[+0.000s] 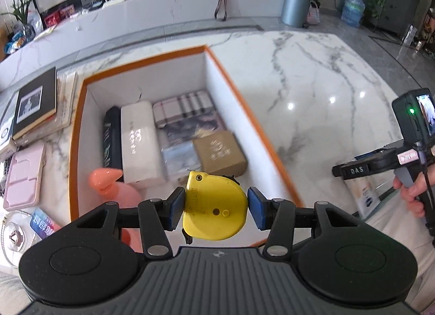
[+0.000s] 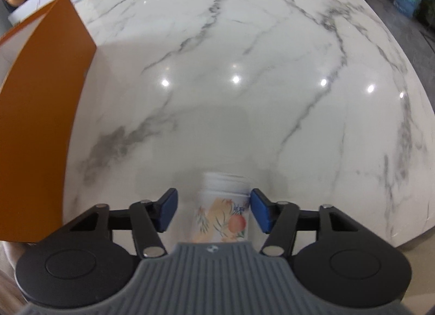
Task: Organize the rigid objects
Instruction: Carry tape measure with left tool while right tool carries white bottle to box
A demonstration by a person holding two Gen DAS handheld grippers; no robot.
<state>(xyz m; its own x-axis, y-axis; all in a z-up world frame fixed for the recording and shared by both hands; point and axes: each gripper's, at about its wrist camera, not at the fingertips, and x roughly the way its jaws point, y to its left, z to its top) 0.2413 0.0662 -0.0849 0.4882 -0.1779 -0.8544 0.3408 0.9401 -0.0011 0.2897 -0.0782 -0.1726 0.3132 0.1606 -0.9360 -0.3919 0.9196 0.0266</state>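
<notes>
My left gripper is shut on a yellow tape measure and holds it above the near end of the orange-rimmed white box. The box holds a black case, a white case, a checked case, a brown box and a clear packet. My right gripper is open around a white bottle with a peach print, standing on the marble table; the right pad is next to it, the left pad apart. The right gripper also shows in the left wrist view.
A pink pump bottle stands at the box's near left corner. Books, a pink lunch tray, a card and a glass dish lie left of the box. The box's orange wall is left of my right gripper.
</notes>
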